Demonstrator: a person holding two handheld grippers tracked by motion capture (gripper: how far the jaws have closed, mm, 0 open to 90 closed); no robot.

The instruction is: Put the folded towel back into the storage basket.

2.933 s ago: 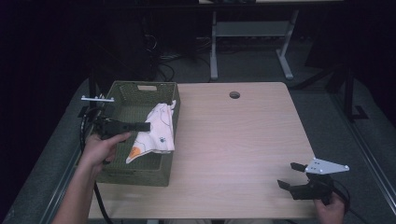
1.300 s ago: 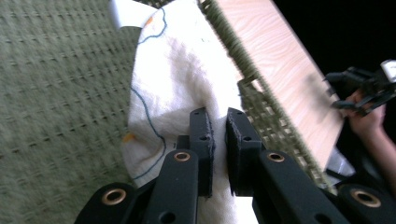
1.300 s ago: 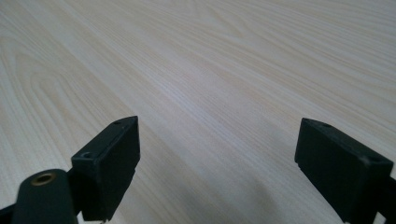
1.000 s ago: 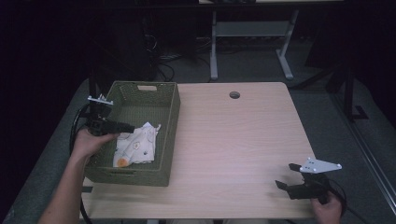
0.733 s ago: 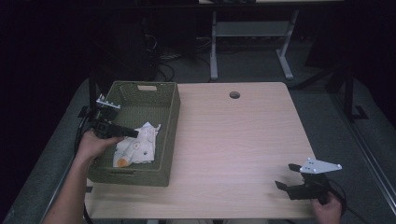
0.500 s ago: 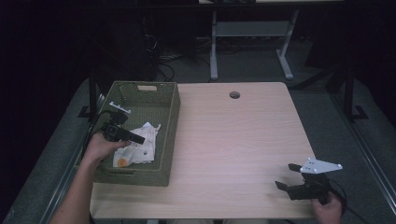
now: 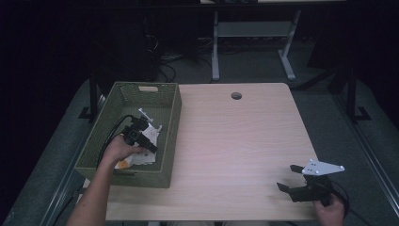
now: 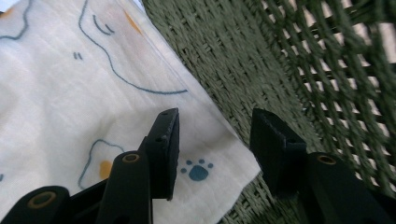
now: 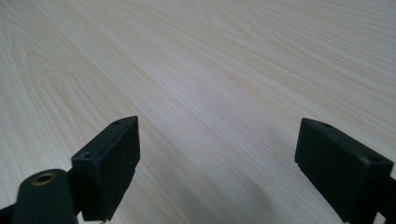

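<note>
Item: cloth (image 7: 141, 148), pale with blue line drawings and orange spots, crumpled on the floor of the green basket (image 7: 170, 136) at the counter's (image 7: 244, 150) 9 o'clock side. We log the left claw (image 7: 151, 147) inside the basket, right over the cloth, jaws spread and gripping nothing. In the left gripper view the cloth (image 8: 70, 116) lies toward 10 o'clock from the left claw (image 8: 212, 154); its corner with a blue paw print sits between the jaws, and the basket wall (image 8: 289, 65) rises at 1 o'clock. The cloth's free edge runs from 11 to 5 o'clock. The right claw (image 7: 289, 178), jaws spread wide and empty, rests well apart at the counter's 5 o'clock corner. We judge the left far nearer.
</note>
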